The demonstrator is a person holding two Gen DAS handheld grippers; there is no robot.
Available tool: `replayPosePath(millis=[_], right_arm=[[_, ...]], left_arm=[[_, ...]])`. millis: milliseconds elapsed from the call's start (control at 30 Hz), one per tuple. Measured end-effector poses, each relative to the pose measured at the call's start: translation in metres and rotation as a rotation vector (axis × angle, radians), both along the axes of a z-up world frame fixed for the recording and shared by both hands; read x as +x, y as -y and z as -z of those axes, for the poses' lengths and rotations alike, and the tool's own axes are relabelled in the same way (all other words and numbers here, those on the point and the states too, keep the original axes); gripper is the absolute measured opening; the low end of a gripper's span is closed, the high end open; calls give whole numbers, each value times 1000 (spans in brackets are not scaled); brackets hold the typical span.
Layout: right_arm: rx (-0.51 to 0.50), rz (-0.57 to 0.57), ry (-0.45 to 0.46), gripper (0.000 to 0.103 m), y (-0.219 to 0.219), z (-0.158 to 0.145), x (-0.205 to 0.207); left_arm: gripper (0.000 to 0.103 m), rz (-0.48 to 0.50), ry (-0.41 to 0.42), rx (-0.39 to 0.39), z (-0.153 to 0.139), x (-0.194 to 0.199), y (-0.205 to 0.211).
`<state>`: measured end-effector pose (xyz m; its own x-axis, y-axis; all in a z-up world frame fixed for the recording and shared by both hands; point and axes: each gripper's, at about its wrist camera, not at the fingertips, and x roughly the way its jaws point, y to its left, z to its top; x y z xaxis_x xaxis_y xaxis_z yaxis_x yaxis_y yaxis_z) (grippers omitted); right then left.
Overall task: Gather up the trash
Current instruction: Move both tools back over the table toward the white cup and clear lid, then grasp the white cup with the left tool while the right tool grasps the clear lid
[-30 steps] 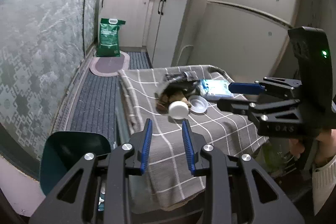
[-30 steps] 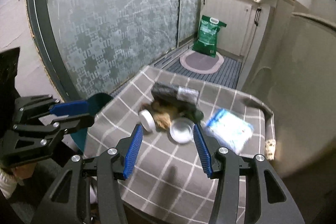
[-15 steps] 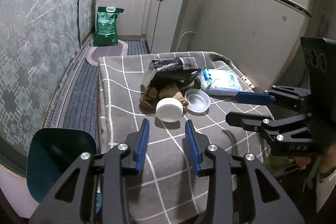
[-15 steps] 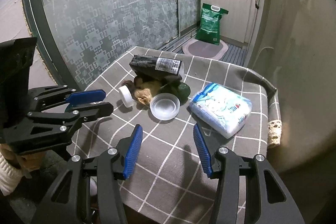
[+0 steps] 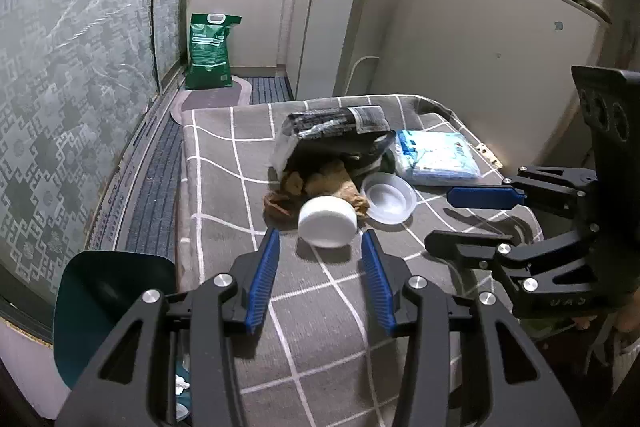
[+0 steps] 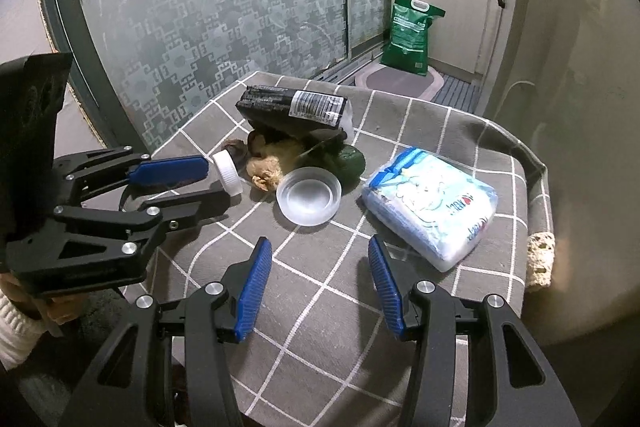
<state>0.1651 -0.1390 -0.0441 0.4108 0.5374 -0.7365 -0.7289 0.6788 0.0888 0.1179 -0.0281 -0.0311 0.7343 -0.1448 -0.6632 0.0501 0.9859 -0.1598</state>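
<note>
One view only, right wrist: green wrapper (image 6: 349, 163) visible.

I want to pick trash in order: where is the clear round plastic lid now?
The clear round plastic lid lies on the grey checked cloth, mid-frame in the right wrist view, between the white cap and blue-white tissue pack.

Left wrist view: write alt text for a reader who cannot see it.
The open left gripper, whose jaws have just been opening, hangs just short of a white cap on a checked cloth. Behind it lie a clear lid, brown scraps, a black packet and a blue pack; the right gripper is at right.
</note>
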Motion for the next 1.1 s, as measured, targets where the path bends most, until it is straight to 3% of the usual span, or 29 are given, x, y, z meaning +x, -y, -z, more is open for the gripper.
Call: replayPosePath(millis=[233, 300, 333, 367, 1100], right_arm=[[-6, -10, 0, 51, -4, 3, 1], [-11, -9, 7, 51, -5, 3, 1], [-12, -9, 9, 51, -7, 3, 1], [-13, -11, 11, 51, -8, 2, 1], [-67, -1, 64, 51, -37, 6, 12]], left_arm=[[47, -4, -5, -11, 1, 7, -1], [43, -5, -5, -6, 1, 7, -1], [34, -8, -6, 2, 1, 8, 0], [33, -11, -10, 5, 2, 9, 0], [32, 19, 34, -48, -20, -20, -15]])
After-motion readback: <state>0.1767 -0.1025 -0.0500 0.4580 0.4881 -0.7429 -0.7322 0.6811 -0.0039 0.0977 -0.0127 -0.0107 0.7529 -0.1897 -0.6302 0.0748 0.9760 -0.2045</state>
